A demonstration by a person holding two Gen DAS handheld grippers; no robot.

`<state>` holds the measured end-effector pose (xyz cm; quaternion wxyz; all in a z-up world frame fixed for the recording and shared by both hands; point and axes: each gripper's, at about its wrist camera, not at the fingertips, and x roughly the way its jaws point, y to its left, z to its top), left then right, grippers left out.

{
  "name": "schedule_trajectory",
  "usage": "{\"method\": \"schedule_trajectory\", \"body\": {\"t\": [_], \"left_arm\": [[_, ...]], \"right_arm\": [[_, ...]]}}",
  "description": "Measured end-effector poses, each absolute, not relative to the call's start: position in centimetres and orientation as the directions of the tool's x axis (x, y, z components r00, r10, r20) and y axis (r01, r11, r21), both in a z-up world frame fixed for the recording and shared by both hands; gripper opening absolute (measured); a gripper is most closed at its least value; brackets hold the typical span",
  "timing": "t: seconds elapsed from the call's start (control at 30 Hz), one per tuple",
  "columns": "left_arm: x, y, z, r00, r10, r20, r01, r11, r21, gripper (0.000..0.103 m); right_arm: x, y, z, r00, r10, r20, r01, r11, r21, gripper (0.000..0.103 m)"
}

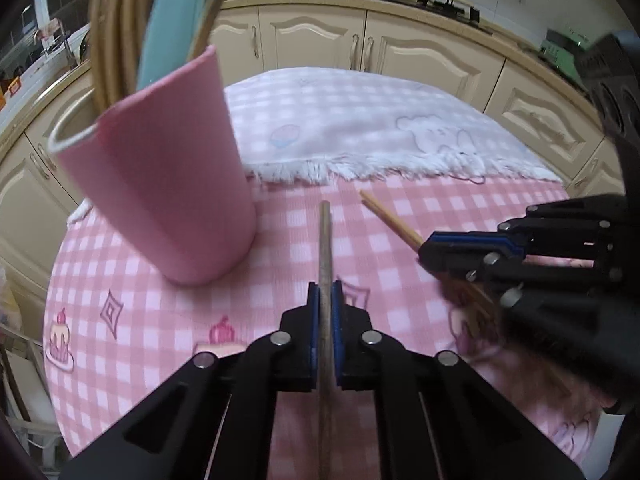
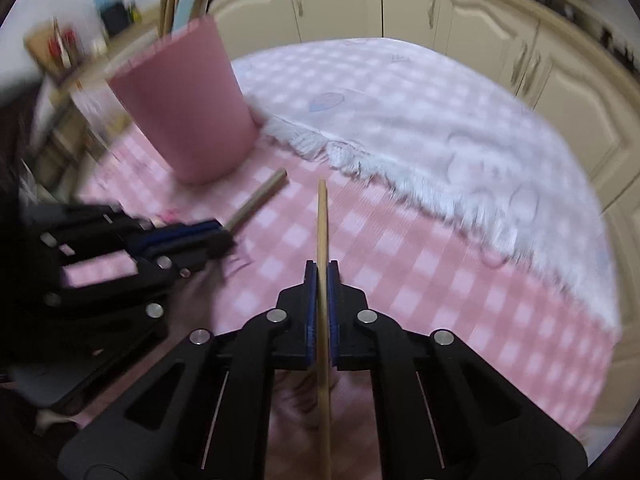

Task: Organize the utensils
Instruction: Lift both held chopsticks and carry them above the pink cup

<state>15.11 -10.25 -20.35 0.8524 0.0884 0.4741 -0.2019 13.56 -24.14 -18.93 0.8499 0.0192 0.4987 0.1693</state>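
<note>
A pink utensil holder (image 1: 172, 184) stands on the table at the left, holding several wooden sticks (image 1: 114, 28) and a light blue utensil (image 1: 174, 20); it also shows in the right wrist view (image 2: 188, 112). My left gripper (image 1: 325, 294) is shut on a dark wooden stick (image 1: 325, 236) that points forward, right of the holder. My right gripper (image 2: 321, 276) is shut on a lighter wooden chopstick (image 2: 322, 232). Each gripper shows in the other's view, the right one (image 1: 424, 250) with its chopstick (image 1: 390, 218), the left one (image 2: 222, 234) with its stick (image 2: 260, 198).
The table has a pink checked cloth (image 1: 280, 216) with a white fringed checked towel (image 1: 360, 128) laid over its far half. Cream kitchen cabinets (image 1: 420, 52) curve around behind the table. A cluttered shelf (image 2: 64, 52) stands at the far left.
</note>
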Motion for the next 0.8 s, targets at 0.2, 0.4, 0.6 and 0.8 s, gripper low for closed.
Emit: {"method": "schedule_trajectory", "body": {"t": [0.2,0.4,0.6,0.8], "left_arm": [[12.3,-7.8,-16.7,0.56,-0.361,-0.746,0.442,0.891,-0.099,0.005],[10.4,-4.8,-10.2,0.732,-0.419,-0.537,0.417,0.899,-0.133,0.005],[10.0,-1.3,-5.4,0.873,-0.353,-0.335,0.309,0.934,-0.179,0.005],[11.2,0.3,-1.8,0.937,-0.293,-0.192,0.247,0.942,-0.228,0.005]], "right_arm": [[10.7,-26.9,-15.7,0.54,0.461,-0.704,-0.245,0.886,0.393,0.005],[8.8,-27.3,-10.9,0.677,0.501,-0.54,-0.278,0.853,0.442,0.005],[8.5,-26.2,-7.1,0.764,0.465,-0.446,-0.293,0.867,0.403,0.005],[9.3,-25.8,-3.6,0.796,0.475,-0.375,-0.331,0.86,0.387,0.005]]}}
